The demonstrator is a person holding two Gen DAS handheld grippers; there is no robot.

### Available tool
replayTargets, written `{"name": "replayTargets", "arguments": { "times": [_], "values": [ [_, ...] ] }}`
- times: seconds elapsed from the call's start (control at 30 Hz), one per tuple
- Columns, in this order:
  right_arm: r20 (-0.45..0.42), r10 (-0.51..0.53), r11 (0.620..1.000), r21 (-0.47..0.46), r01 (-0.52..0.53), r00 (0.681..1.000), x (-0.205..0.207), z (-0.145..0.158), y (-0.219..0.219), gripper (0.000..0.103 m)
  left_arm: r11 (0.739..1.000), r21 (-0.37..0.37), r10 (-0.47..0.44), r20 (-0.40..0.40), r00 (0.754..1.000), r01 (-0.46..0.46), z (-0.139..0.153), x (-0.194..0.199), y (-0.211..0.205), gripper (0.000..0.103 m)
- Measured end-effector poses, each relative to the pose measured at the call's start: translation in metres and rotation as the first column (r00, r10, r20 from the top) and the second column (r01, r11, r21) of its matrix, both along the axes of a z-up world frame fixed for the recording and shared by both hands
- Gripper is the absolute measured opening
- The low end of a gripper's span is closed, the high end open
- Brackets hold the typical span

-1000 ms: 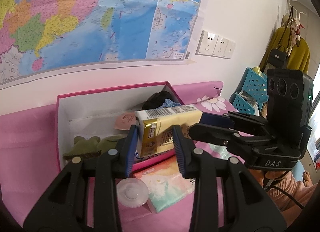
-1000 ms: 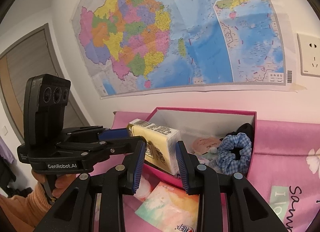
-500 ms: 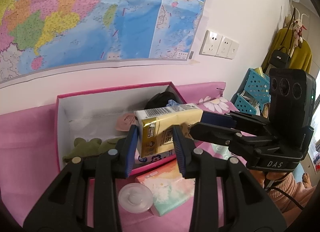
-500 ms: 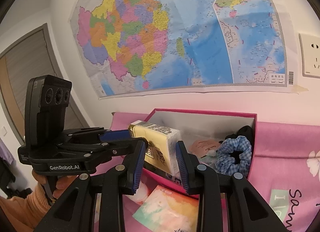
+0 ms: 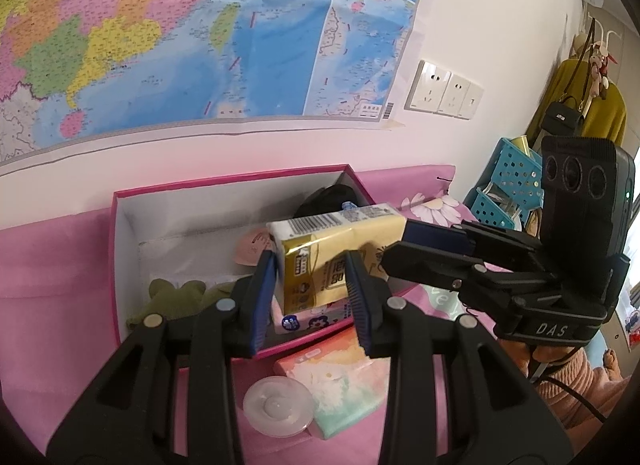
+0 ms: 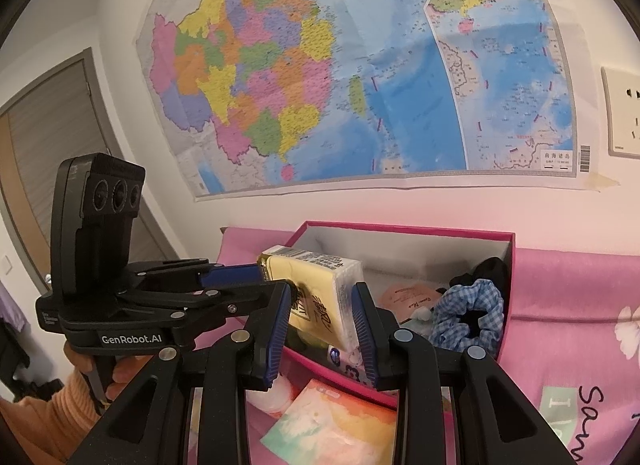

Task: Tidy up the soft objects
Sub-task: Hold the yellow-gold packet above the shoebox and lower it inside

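A yellow tissue pack is held in the air over the pink box, gripped from both ends. My left gripper is shut on its near end. My right gripper is shut on the other end of the tissue pack, and shows in the left wrist view as well. Inside the pink box lie a green plush toy, a blue checked scrunchie, a black scrunchie, a pink card and a white flowered pack.
A pastel tissue pack and a clear round lid lie on the pink cloth in front of the box. A wall map hangs behind. Blue baskets stand at the right.
Both grippers have carried the yellow tissue pack a little forward and up over the box. Both grips are unchanged.
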State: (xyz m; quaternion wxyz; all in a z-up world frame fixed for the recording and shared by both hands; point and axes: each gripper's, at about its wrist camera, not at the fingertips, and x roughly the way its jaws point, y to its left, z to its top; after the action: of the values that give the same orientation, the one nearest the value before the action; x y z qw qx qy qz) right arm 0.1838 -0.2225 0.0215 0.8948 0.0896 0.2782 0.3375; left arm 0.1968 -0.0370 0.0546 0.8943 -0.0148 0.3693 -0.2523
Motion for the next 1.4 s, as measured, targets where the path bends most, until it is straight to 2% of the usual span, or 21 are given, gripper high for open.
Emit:
{"name": "replayTargets", "arguments": {
  "times": [1.4],
  "values": [
    [-0.01,-0.001,1.0,-0.002,0.001,1.0,0.018,0.0,0.003,0.032,1.0,0.012,0.003,-0.048,0.999,-0.002,-0.011,0.026,-0.002,0.037]
  ]
}}
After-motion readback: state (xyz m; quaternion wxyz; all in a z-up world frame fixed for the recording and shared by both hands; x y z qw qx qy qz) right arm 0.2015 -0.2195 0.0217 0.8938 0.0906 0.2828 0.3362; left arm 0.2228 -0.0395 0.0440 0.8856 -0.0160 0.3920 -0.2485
